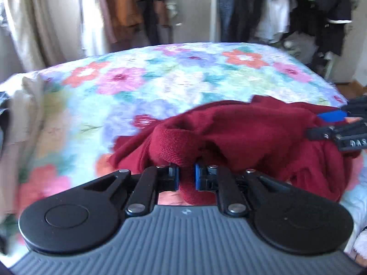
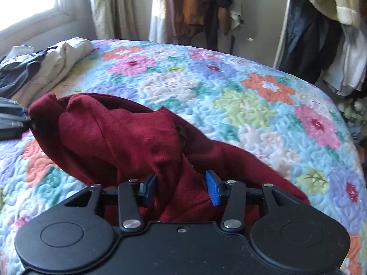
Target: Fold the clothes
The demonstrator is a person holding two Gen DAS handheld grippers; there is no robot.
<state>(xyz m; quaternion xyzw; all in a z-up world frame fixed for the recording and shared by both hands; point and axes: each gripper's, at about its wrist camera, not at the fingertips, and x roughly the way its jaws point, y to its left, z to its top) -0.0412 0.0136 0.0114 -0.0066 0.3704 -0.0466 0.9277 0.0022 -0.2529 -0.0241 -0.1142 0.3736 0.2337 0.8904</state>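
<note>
Bed (image 2: 240, 96), floral quilt, takes up most of both views; all places below are given relative to it. Clothes rack (image 2: 321, 34) stands beyond its far edge, curtain (image 2: 103, 6) and window at the far left corner. A loose pile of beige and dark garments (image 2: 45, 64) lies on the bed's left side, well apart from the work.

Maroon garment (image 2: 119, 137): bunched on the near part of the bed, part lifted off the quilt, part trailing on it toward the right. Its long axis runs roughly left to right, strung between the two claws.

Left claw (image 1: 187, 176): nearly closed, blue pads pinching a ribbed edge of the garment, likely a cuff or hem. Fabric rises directly ahead of it.

Right claw (image 2: 181, 188): jaws partly apart with a thick fold of the garment filling the gap; it appears gripped, though how firmly I cannot tell. It shows at the right edge of the left wrist view, so the two claws are near each other.

Judgement: both ends are in hand, neither arm nearer. The next move turns on drawing the claws apart along that axis to spread the cloth flat on the bed.
</note>
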